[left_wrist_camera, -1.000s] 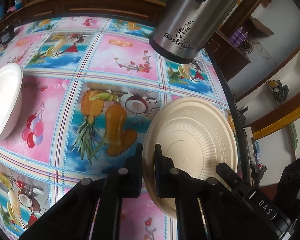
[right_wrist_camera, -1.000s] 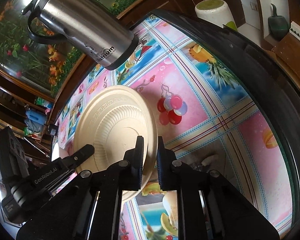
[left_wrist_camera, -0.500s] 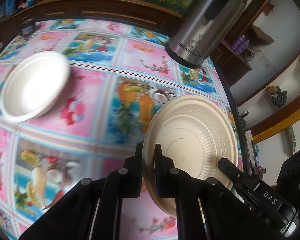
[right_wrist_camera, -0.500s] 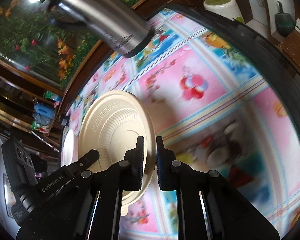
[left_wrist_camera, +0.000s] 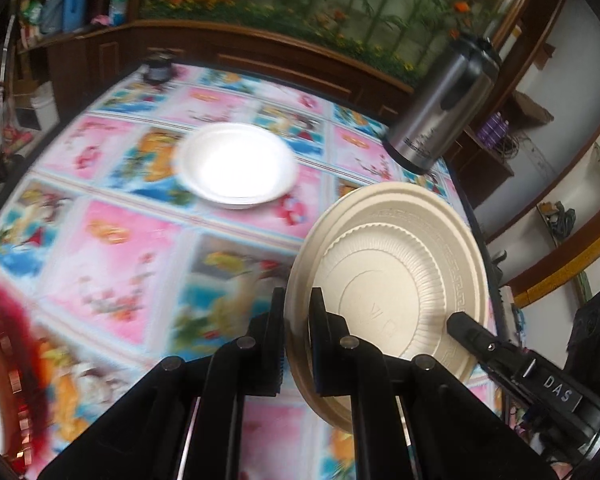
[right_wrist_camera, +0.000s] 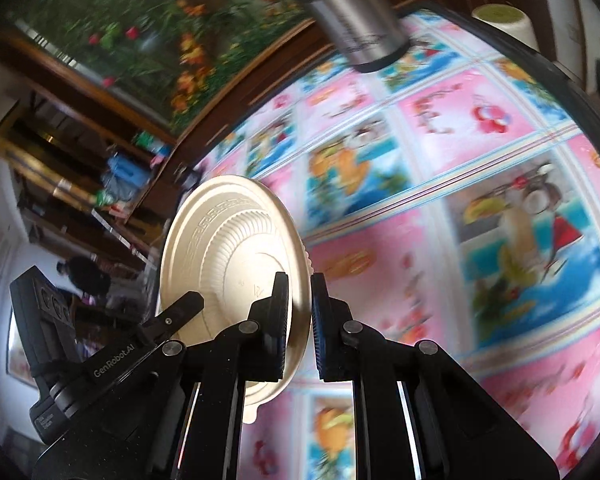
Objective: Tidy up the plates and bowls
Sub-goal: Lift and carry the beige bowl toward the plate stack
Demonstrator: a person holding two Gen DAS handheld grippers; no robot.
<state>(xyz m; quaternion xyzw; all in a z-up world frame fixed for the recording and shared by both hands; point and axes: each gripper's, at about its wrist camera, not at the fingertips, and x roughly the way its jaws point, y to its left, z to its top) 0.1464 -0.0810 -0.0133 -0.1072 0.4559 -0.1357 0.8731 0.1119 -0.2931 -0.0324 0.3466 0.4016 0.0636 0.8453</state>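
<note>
A beige ribbed plate [left_wrist_camera: 396, 276] is held up off the table on edge, its underside toward both cameras. My left gripper [left_wrist_camera: 298, 320] is shut on its left rim. My right gripper [right_wrist_camera: 300, 308] is shut on the opposite rim of the same plate [right_wrist_camera: 228, 256]. The right gripper's finger shows in the left wrist view [left_wrist_camera: 472, 328], and the left gripper's finger shows in the right wrist view [right_wrist_camera: 180, 312]. A white bowl [left_wrist_camera: 236, 168] stands upright on the flowered tablecloth [left_wrist_camera: 112, 248], ahead and left of the plate.
A steel thermos jug [left_wrist_camera: 440, 112] stands at the table's far right edge and also shows in the right wrist view [right_wrist_camera: 360, 20]. A small dark object [left_wrist_camera: 158, 68] sits at the far edge. A red and copper thing [left_wrist_camera: 4, 344] lies at the near left. A wooden cabinet [left_wrist_camera: 260, 56] lines the far side.
Both grippers have lifted and swung with the plate toward the left. The white bowl has come from the left edge into the middle of the left wrist view. The grips are unchanged.
</note>
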